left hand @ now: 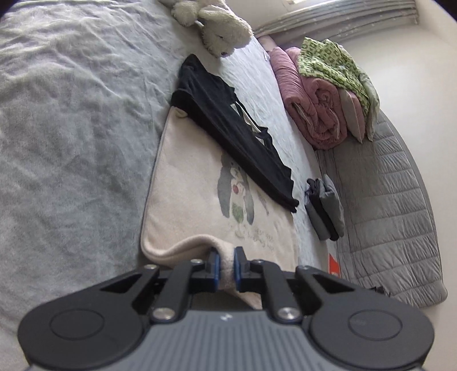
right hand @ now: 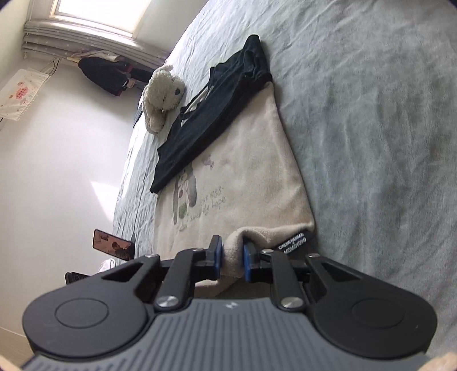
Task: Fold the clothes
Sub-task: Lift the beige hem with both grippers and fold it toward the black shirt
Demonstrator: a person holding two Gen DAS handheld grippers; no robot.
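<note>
A cream fleece garment [left hand: 194, 182] with a printed cartoon figure lies spread on the grey bed [left hand: 71, 128]. My left gripper [left hand: 226, 264] is shut on its near edge, the fabric bunched between the blue pads. My right gripper [right hand: 232, 256] is shut on the near edge of the same cream garment [right hand: 242, 171], beside a black label [right hand: 292, 242]. A black garment [left hand: 228, 125] lies across the cream one's far end; it also shows in the right wrist view [right hand: 211, 114].
A white plush toy [left hand: 220, 25] sits at the far end of the bed [right hand: 371, 114], also in the right wrist view [right hand: 162, 94]. A rolled pink quilt [left hand: 314, 100] with a green cloth [left hand: 337, 65], folded grey clothes [left hand: 325, 208], a grey quilted blanket [left hand: 394, 199], and a phone [right hand: 112, 244] lie nearby.
</note>
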